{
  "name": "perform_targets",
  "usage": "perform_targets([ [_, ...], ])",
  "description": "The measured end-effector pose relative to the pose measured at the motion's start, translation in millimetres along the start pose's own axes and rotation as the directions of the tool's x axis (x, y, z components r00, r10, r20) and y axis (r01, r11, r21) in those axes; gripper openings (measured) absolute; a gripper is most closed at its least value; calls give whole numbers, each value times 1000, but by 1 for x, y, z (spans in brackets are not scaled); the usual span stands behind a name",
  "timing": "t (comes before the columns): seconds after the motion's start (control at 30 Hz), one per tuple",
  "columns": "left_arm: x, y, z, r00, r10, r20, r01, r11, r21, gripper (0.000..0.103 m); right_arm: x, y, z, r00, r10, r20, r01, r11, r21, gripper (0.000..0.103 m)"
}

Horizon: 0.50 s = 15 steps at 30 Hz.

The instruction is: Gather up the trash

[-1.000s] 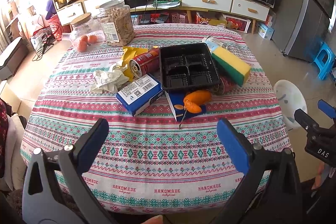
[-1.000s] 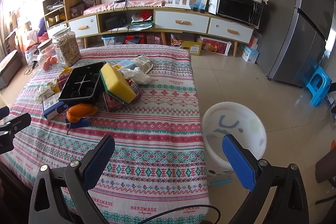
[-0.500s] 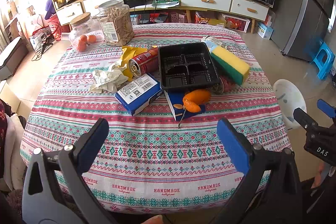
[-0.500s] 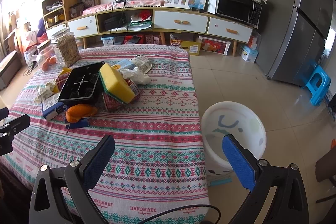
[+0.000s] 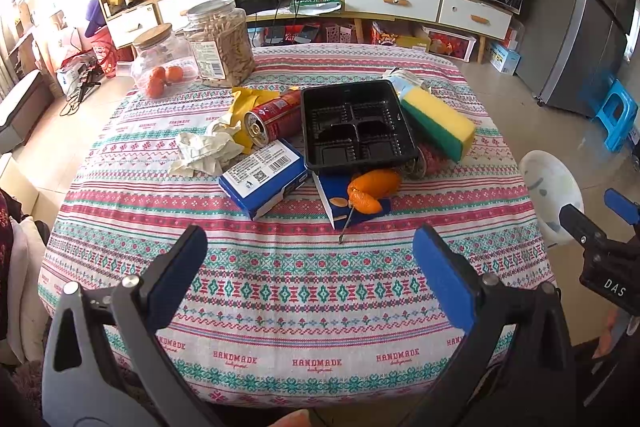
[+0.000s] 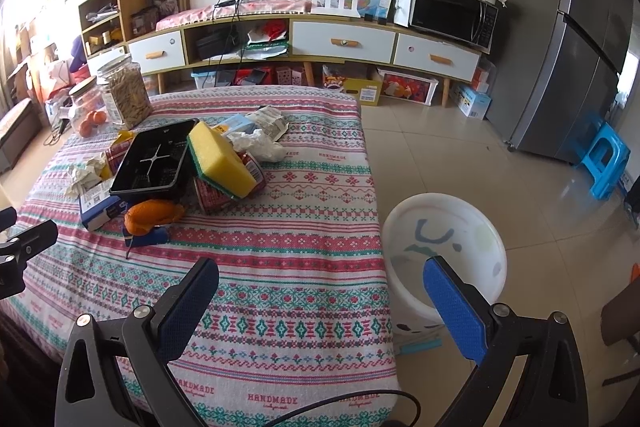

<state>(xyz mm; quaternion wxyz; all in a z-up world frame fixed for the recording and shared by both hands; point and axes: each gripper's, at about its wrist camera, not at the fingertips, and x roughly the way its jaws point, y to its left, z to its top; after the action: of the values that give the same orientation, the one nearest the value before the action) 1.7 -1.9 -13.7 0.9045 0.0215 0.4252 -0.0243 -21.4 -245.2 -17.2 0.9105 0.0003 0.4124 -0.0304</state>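
Almost nothing has changed over the last second — the trash pile mid-frame in the left view, from tissue (image 5: 202, 151) to peel (image 5: 374, 187) and tray (image 5: 356, 131), lies untouched, so we judge collecting has not begun. We hold both tools low at the near table edge: left gripper (image 5: 310, 267) and right gripper (image 6: 320, 301) both gape wide and empty, the bin (image 6: 444, 247) at centre-right in the right view.

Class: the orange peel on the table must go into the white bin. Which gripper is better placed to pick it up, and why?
Left. The left gripper, open and empty, faces the orange peel straight ahead. The right gripper sits off toward the white bin, with the peel far to its side.
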Motion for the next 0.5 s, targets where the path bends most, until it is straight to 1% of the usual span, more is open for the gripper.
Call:
perform_targets([
  [0.5, -1, -1, -1, 1000, -3, -1, 3, 1000, -3, 102, 1, 1, -1, 1000, -11, -3, 11, 1000, -5, 103],
])
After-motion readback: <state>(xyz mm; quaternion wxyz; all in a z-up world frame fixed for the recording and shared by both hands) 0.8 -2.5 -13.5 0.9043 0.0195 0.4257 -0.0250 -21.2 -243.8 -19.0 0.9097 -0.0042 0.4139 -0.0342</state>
